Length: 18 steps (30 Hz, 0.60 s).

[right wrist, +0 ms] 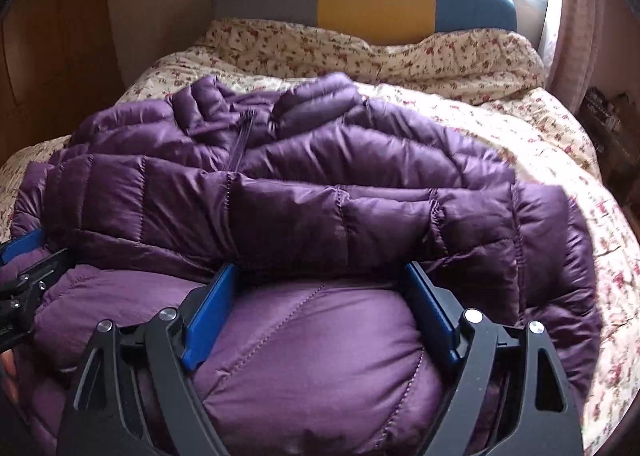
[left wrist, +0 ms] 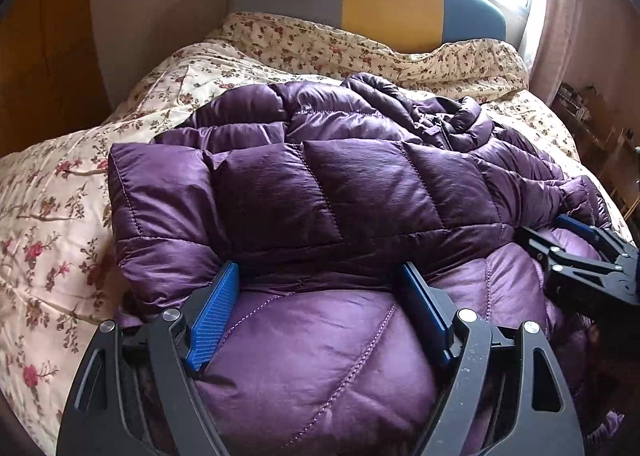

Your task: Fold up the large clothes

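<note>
Purple quilted down jacket (left wrist: 360,191) lies on the floral cream bedspread (left wrist: 48,223), its near part bulging between the wide-spread blue pads of the left gripper (left wrist: 320,284), which press on the fabric without pinching it. At the right edge of the left wrist view sits the right gripper (left wrist: 580,256), low against the coat. From the right wrist view, the right gripper (right wrist: 320,284) also stands wide, fingers straddling a puffed fold, the zipper (right wrist: 244,143) beyond. Whether either pad catches the layer beneath is hard to tell. To fold well, both should probably close on the hem evenly, lift together, and squeeze air out while carrying it toward the collar.
</note>
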{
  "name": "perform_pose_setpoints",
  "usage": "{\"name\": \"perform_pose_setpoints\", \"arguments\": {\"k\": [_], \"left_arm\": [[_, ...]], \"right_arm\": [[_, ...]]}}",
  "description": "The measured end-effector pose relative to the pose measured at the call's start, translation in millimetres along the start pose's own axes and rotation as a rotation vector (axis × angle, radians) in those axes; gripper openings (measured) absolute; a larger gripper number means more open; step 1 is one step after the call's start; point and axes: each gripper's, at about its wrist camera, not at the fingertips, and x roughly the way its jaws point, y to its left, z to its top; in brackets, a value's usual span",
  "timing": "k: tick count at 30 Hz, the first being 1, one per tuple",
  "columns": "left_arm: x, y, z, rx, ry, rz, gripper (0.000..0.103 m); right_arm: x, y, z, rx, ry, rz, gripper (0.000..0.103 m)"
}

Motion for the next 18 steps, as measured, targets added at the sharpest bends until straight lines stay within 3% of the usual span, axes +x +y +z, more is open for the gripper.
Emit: {"name": "perform_pose_setpoints", "arguments": {"k": [13,18], "left_arm": [[4,-1,0,0.002,0.007,0.013,0.081],[-22,-2,-1,-0.011,-0.003,0.029,0.089]], "right_arm": [[4,-3,1,0.008,0.011,0.007,0.085],[-3,-4,9,0.015,0.035,0.018,0.090]]}}
